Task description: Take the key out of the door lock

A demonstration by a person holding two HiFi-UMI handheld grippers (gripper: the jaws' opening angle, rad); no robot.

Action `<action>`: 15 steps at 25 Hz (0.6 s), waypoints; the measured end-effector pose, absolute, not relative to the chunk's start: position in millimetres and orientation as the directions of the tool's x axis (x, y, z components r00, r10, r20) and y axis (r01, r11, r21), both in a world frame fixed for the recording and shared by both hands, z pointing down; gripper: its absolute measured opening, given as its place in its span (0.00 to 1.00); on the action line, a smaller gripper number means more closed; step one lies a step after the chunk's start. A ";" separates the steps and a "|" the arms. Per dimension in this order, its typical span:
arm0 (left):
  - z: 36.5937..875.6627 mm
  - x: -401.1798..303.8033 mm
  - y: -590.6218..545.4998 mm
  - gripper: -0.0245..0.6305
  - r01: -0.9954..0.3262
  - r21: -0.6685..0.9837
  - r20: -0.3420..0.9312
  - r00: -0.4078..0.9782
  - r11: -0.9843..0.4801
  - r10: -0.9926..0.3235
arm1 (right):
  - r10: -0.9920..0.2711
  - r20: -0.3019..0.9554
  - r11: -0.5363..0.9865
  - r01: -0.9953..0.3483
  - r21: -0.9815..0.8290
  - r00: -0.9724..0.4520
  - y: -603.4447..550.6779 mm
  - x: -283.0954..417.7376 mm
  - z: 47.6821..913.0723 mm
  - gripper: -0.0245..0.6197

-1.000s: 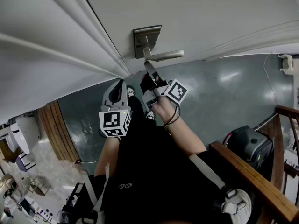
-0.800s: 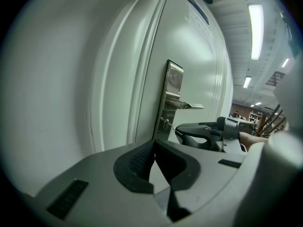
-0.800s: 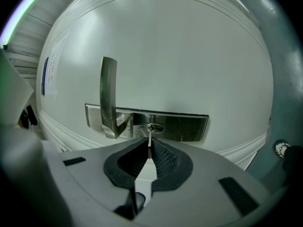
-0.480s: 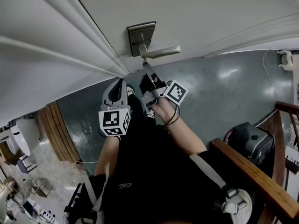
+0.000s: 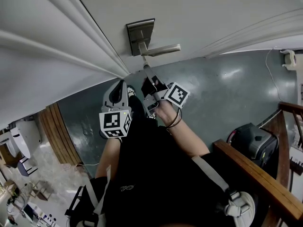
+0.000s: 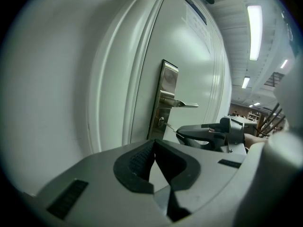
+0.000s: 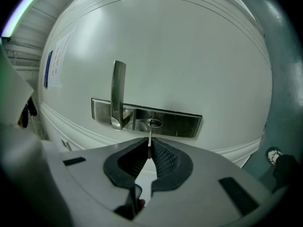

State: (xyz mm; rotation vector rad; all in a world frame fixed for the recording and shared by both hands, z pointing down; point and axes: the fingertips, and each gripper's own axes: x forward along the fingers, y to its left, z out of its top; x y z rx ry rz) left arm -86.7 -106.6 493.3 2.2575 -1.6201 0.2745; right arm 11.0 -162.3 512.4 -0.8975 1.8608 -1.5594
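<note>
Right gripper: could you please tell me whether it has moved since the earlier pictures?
Yes, slightly: the right gripper has drawn back from the lock plate, baring more of the key.

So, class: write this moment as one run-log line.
right gripper: shut on key | key: in lock, not yet out | left gripper: shut, empty, off the door

Head view looks steeply down door (image 5: 213,13); both gripper views face lock plate (image 7: 175,124) close, right nearer.
</note>
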 end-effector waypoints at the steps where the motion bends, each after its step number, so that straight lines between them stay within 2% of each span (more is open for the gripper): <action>1: 493.4 -86.2 -105.3 0.07 -0.944 0.166 0.353 0.328 -0.287 -0.876 | -0.773 0.013 0.114 -0.160 -0.981 -0.634 -160.2 10.7 511.9 0.08; 15: 494.7 -77.3 -78.4 0.07 -0.945 0.175 0.345 0.322 -0.276 -0.882 | -0.731 0.048 0.173 -0.253 -0.952 -0.681 -116.8 18.4 509.2 0.08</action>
